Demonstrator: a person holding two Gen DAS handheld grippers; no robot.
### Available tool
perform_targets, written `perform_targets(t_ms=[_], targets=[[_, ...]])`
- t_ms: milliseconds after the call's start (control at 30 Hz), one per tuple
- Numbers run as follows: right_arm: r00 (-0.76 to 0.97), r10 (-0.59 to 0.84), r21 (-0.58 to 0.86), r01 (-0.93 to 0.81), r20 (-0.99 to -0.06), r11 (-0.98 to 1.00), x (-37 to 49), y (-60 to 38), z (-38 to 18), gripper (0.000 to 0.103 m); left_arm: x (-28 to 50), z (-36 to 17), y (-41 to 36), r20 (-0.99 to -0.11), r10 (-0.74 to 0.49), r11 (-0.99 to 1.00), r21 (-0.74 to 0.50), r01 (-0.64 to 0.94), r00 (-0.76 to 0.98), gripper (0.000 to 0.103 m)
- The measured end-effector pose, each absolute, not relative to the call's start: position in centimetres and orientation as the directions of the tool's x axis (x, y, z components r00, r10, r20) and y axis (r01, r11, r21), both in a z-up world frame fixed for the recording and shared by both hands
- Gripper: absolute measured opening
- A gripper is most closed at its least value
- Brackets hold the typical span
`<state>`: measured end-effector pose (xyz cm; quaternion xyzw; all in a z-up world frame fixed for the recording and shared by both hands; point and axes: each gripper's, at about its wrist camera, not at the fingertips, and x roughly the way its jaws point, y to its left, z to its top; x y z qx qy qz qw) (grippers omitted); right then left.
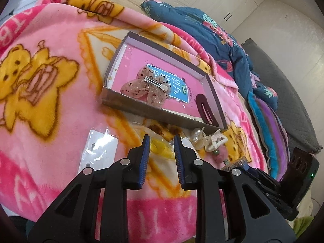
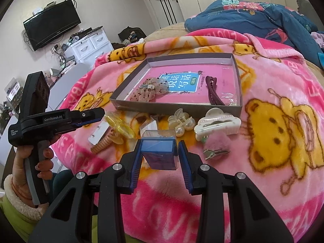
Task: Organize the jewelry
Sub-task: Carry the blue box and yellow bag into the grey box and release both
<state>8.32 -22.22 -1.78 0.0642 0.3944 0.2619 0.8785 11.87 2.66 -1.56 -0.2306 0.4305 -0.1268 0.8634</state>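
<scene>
A grey shallow box (image 2: 237, 75) lies on the pink bear blanket, also in the left wrist view (image 1: 125, 103). It holds a speckled bow clip (image 2: 149, 92) and a maroon clip (image 2: 213, 93). My right gripper (image 2: 160, 143) is open around a small blue-based clear case (image 2: 160, 156); its left pad touches the case and the right pad stands apart. My left gripper (image 1: 162, 141) is open and empty over a yellow clip (image 1: 162, 148); it shows at the left of the right wrist view (image 2: 99, 114). In front of the box lie a pearl clip (image 2: 181, 124), a white claw clip (image 2: 217, 125) and a pink pom clip (image 2: 215, 145).
An earring card (image 2: 99, 134) and a tan coil hair tie (image 2: 103, 143) lie at the left. A blue floral quilt (image 2: 253, 18) is bunched behind the box. A white dresser (image 2: 87, 42) and a TV (image 2: 52, 24) stand beyond the bed.
</scene>
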Motion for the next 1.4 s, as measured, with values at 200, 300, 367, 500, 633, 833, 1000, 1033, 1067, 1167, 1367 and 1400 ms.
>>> perform_targets(t_ms=[200, 300, 367, 500, 633, 833, 1000, 1033, 1067, 1167, 1367, 1400], targets=[[0.564, 0.514, 0.331, -0.400, -0.646, 0.855, 8.8, -22.6, -1.5, 0.034, 12.9, -1.6, 2.4, -0.688, -0.425, 0.858, -0.513, 0.020, 0.588, 0.000], [0.578, 0.516, 0.333, -0.399, -0.633, 0.854, 9.3, -22.9, -0.9, 0.034, 13.3, -0.7, 2.3, -0.681, -0.430, 0.861, -0.508, 0.041, 0.593, 0.000], [0.587, 0.518, 0.338, -0.396, -0.622, 0.854, 9.6, -23.1, -0.4, 0.034, 13.4, -0.9, 2.5, -0.692, -0.436, 0.858, -0.512, 0.034, 0.575, 0.000], [0.597, 0.521, 0.344, -0.393, -0.609, 0.853, 10.3, -23.4, 0.0, 0.034, 13.4, -2.1, 3.7, -0.730, -0.411, 0.858, -0.512, -0.040, 0.546, 0.024], [0.599, 0.526, 0.358, -0.386, -0.604, 0.850, 10.8, -23.7, -0.2, 0.034, 12.4, -3.2, 4.7, -0.719, -0.460, 0.811, -0.579, -0.083, 0.521, 0.026], [0.593, 0.534, 0.375, -0.380, -0.603, 0.845, 11.6, -23.7, -0.6, 0.034, 14.2, -5.5, 4.9, -0.729, -0.474, 0.781, -0.607, -0.147, 0.493, 0.025], [0.605, 0.530, 0.369, -0.380, -0.594, 0.848, 12.1, -23.9, -0.1, 0.034, 15.2, -5.6, 4.6, -0.714, -0.481, 0.769, -0.622, -0.145, 0.509, 0.009], [0.610, 0.528, 0.368, -0.378, -0.591, 0.849, 12.3, -24.0, 0.0, 0.034, 15.3, -5.1, 4.5, -0.709, -0.478, 0.774, -0.619, -0.132, 0.518, 0.009], [0.617, 0.526, 0.367, -0.377, -0.585, 0.850, 12.6, -24.2, 0.3, 0.034, 15.4, -4.2, 4.2, -0.706, -0.467, 0.786, -0.607, -0.115, 0.533, 0.008], [0.635, 0.523, 0.367, -0.373, -0.568, 0.852, 13.7, -24.5, 1.1, 0.034, 15.8, -1.8, 3.8, -0.679, -0.470, 0.798, -0.600, -0.058, 0.564, 0.008], [0.658, 0.505, 0.356, -0.359, -0.559, 0.863, 16.4, -25.1, 2.0, 0.034, 17.5, 1.6, 4.0, -0.645, -0.441, 0.821, -0.571, -0.010, 0.624, 0.008], [0.660, 0.498, 0.351, -0.355, -0.563, 0.867, 16.8, -25.2, 2.0, 0.034, 17.9, 2.0, 4.1, -0.644, -0.433, 0.826, -0.564, -0.008, 0.631, 0.008]])
